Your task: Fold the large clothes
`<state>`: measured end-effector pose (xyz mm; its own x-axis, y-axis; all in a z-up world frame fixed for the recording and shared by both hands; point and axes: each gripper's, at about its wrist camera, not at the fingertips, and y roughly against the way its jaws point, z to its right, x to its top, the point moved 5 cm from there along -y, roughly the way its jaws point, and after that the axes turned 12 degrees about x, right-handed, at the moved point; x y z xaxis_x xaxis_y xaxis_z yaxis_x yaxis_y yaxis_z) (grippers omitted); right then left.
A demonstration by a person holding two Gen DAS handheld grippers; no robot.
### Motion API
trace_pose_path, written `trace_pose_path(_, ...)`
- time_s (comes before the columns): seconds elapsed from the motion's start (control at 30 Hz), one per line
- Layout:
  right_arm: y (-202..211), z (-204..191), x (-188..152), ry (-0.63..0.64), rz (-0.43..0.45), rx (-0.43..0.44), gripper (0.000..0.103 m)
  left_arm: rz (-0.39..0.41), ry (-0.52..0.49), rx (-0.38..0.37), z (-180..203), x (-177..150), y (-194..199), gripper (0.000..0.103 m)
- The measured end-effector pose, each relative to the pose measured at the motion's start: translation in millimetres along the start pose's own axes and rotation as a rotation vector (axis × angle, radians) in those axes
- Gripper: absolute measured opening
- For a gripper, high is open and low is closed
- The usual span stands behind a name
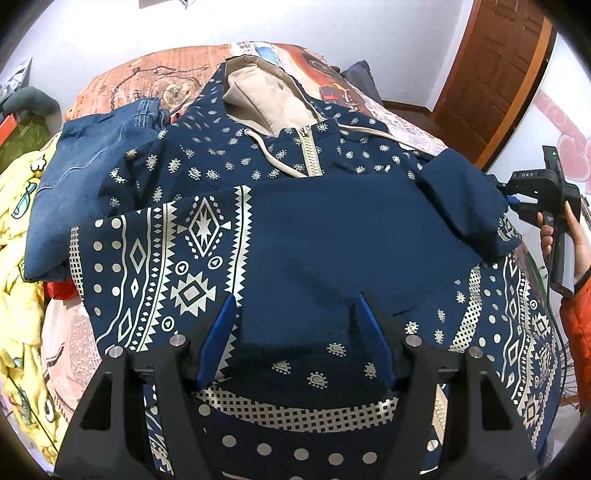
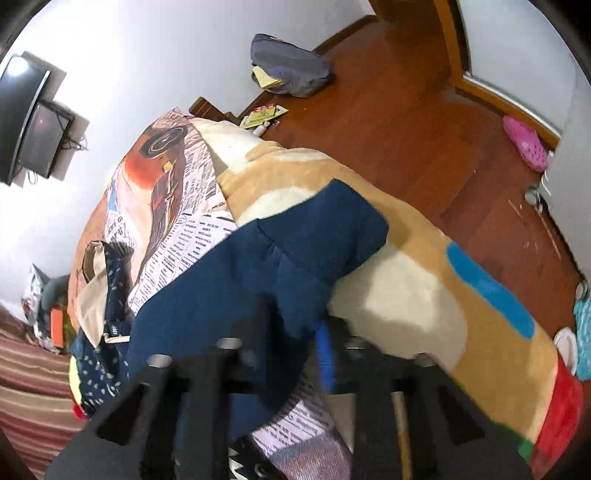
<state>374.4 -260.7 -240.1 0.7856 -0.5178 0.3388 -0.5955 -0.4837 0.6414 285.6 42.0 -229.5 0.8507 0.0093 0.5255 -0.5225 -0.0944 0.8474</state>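
A bed (image 1: 155,79) fills most of the left wrist view, covered by a newsprint-and-car sheet (image 2: 173,206) with a tan fleece blanket (image 2: 436,295) draped over its lower right side in the right wrist view. White walls (image 1: 332,22) rise behind the bed, a red-brown wooden floor (image 2: 424,122) takes the upper right of the right wrist view, and a brown door (image 1: 498,66) stands at the upper right of the left wrist view. The navy patterned hoodie (image 1: 229,166) lies spread across the bed in the middle of the left wrist frame, zip up, tan-lined hood toward the top, one sleeve (image 1: 461,206) folded in over its right side. Blue jeans (image 1: 92,158) lie just beside it at left, touching a yellow cartoon blanket (image 1: 22,229) at the left edge. A dark screen (image 2: 33,122) is mounted on the wall at the upper left of the right wrist view; a grey bag (image 2: 291,62) and a pink clog (image 2: 526,142) lie on the floor. The left hand-held gripper (image 1: 295,314) hovers over the hoodie's lower middle, its blue fingers (image 1: 218,339) well apart with nothing between them. The right hand-held gripper (image 2: 295,332) has its fingers together, clamped on the navy sleeve cloth.
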Motion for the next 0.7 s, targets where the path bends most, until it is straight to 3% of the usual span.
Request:
trace_pose_path(0.17, 21.8, -35.1, 1.3, 0.130, 0.052, 0.021, 0.008, 0.025, 0.006, 0.004, -5.3, 2.2, 9.7, 0.066)
trace_pose_path(0.4, 64.7, -135.9, -14.8, 0.326, 0.071, 0.184, 0.007, 0.076, 0.032, -0.004, -17.2, 6.0, 29.7, 0.066)
trace_pose_path(0.53, 76.6, -197.8, -42.3, 0.439, 0.040, 0.277, 0.007, 0.107, 0.053, -0.009, -28.6, 6.0, 43.4, 0.066)
trace_pose_path(0.7, 56.1, -253.5, -97.1, 0.532, -0.083, 0.368, 0.007, 0.138, 0.090, -0.001, -51.9, 2.4, 59.7, 0.066)
